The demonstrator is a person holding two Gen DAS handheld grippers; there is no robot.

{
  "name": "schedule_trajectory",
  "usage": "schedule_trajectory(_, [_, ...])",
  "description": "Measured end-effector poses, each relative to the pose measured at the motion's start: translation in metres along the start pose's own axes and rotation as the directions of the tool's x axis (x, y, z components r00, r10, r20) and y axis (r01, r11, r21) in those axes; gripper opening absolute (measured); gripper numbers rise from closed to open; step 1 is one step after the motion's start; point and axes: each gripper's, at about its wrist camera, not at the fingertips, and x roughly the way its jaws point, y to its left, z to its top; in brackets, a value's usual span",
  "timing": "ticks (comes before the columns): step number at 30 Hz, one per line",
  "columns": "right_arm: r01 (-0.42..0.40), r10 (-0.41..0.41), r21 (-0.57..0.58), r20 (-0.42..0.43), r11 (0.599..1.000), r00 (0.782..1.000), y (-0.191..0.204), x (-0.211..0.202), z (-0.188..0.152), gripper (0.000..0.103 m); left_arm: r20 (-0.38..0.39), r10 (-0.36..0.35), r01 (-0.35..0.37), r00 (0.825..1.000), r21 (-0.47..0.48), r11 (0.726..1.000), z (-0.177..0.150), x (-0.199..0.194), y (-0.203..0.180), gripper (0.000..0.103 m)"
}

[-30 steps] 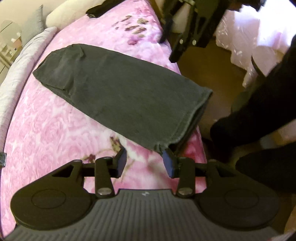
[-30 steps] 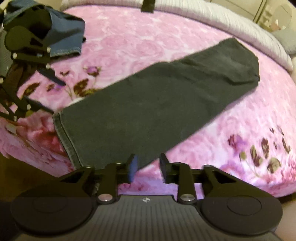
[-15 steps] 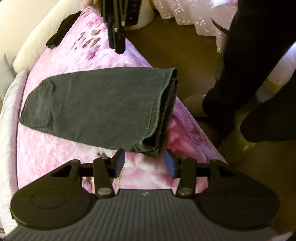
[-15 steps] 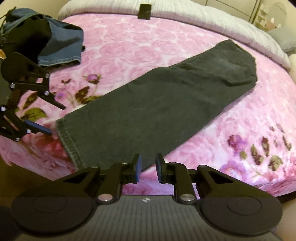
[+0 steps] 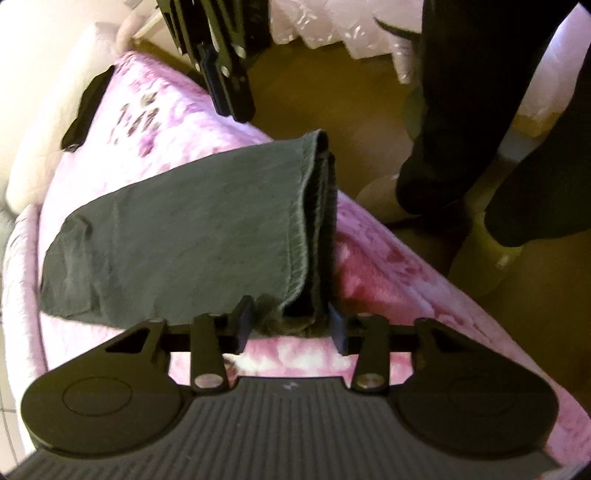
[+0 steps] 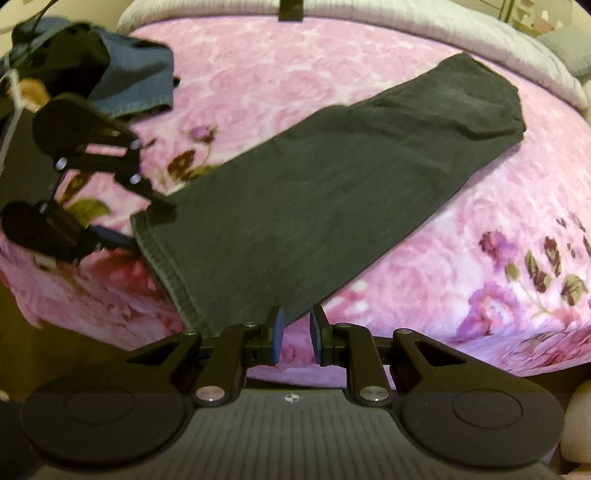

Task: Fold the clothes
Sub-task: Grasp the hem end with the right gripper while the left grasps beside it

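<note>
Dark grey trousers [image 5: 184, 236] lie folded lengthwise on the pink floral blanket [image 5: 373, 254], hem end at the bed's near edge. My left gripper [image 5: 291, 325] is open with the hem's near corner between its fingers. It shows in the right wrist view [image 6: 122, 221] at the hem's left corner. My right gripper [image 6: 295, 328] is open with a narrow gap, at the trousers' [image 6: 332, 192] other hem corner. It shows from the left wrist view [image 5: 225, 88] just beyond the hem.
Blue jeans [image 6: 136, 85] lie bunched at the blanket's [image 6: 461, 258] back left. A grey-white pillow edge [image 6: 443, 26] runs along the far side. The person's dark legs [image 5: 461, 110] stand on the brown floor beside the bed.
My left gripper has moved forward so the hem corner sits between its open fingers. My right gripper has closed in on the other hem corner, its gap a little wider than half a second ago.
</note>
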Motion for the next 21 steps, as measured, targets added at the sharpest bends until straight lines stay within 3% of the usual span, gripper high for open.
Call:
schedule_trajectory(2, [0.008, -0.007, -0.064, 0.018, 0.998, 1.0, 0.01, 0.001, -0.004, 0.03, 0.02, -0.031, 0.033, 0.999, -0.091, 0.995, -0.002, -0.003, 0.014, 0.023])
schedule_trajectory(3, [0.013, -0.01, -0.096, 0.027, 0.995, 1.0, 0.015, 0.001, -0.006, 0.052, 0.038, -0.068, 0.074, 0.997, -0.211, 0.975, -0.005, -0.006, 0.031, 0.022])
schedule_trajectory(4, [0.018, -0.013, -0.128, 0.036, 0.992, 0.999, 0.02, 0.001, -0.008, 0.07, 0.057, -0.101, 0.114, 0.993, -0.33, 0.937, -0.009, -0.007, 0.048, 0.022])
schedule_trajectory(6, [0.028, -0.018, -0.191, 0.054, 0.981, 0.998, 0.03, 0.002, -0.012, 0.077, 0.101, -0.141, 0.172, 0.985, -0.5, 0.849, -0.018, -0.008, 0.075, 0.021])
schedule_trajectory(8, [0.039, -0.022, -0.253, 0.073, 0.967, 0.997, 0.04, 0.002, -0.016, 0.088, 0.142, -0.162, 0.215, 0.977, -0.602, 0.769, -0.027, -0.01, 0.096, 0.021])
schedule_trajectory(12, [0.065, -0.025, -0.373, 0.111, 0.925, 0.993, 0.061, 0.004, -0.024, 0.088, 0.205, -0.199, 0.286, 0.958, -0.692, 0.663, -0.038, -0.008, 0.124, 0.021])
schedule_trajectory(17, [0.105, -0.047, -0.449, 0.14, 0.887, 0.989, 0.075, 0.021, -0.021, 0.089, 0.245, -0.228, 0.334, 0.942, -0.74, 0.584, -0.047, -0.008, 0.137, 0.021])
schedule_trajectory(19, [0.139, -0.071, -0.484, 0.156, 0.864, 0.985, 0.08, 0.03, -0.02, 0.086, 0.249, -0.234, 0.341, 0.94, -0.743, 0.577, -0.048, -0.011, 0.138, 0.022])
schedule_trajectory(20, [0.161, -0.086, -0.502, 0.168, 0.85, 0.982, 0.081, 0.032, -0.02, 0.081, 0.237, -0.232, 0.33, 0.944, -0.734, 0.594, -0.045, -0.013, 0.136, 0.025])
schedule_trajectory(21, [0.156, -0.085, -0.489, 0.165, 0.858, 0.983, 0.078, 0.033, -0.019, 0.022, 0.215, -0.218, 0.305, 0.952, -0.718, 0.626, -0.042, -0.015, 0.131, 0.036])
